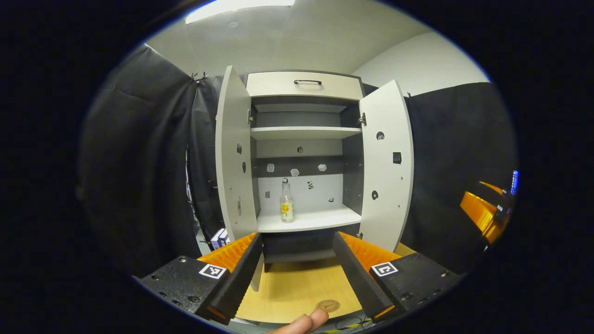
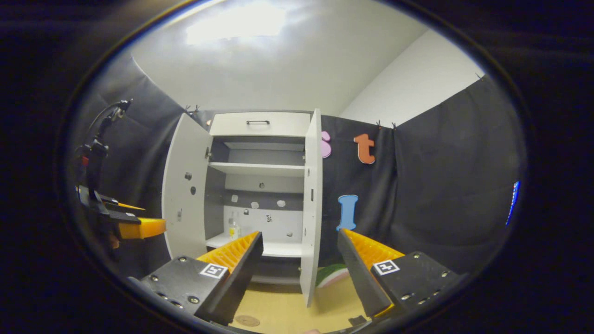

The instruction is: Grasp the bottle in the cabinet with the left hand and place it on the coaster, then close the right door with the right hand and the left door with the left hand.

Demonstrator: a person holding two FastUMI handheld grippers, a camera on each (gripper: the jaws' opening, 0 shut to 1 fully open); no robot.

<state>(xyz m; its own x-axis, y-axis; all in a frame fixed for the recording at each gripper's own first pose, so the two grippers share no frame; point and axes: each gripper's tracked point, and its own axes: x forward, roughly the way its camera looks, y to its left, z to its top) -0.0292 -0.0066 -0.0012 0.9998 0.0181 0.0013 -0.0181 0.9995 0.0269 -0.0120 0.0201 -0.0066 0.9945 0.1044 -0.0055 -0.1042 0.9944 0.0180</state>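
Note:
A clear glass bottle (image 1: 287, 200) with a yellow label stands upright on the lower shelf of the open cabinet (image 1: 304, 86), left of centre. My left gripper (image 1: 297, 234) is open, well short of the cabinet, its fingers framing the shelf front. A round brown coaster (image 1: 327, 305) lies on the wooden table (image 1: 297, 283) below it. In the right gripper view the bottle (image 2: 233, 228) shows small behind the left door (image 2: 185, 190). My right gripper (image 2: 300, 232) is open in front of the right door (image 2: 311, 204), which stands edge-on. The coaster (image 2: 247, 320) lies low on the table.
Both cabinet doors (image 1: 385, 162) swing wide open. A blue-and-white box (image 1: 219, 238) sits by the left door's foot. A green and pink object (image 2: 332, 273) lies right of the right door. A person's fingertip (image 1: 301, 322) shows at the bottom edge. Black cloth walls surround the cabinet.

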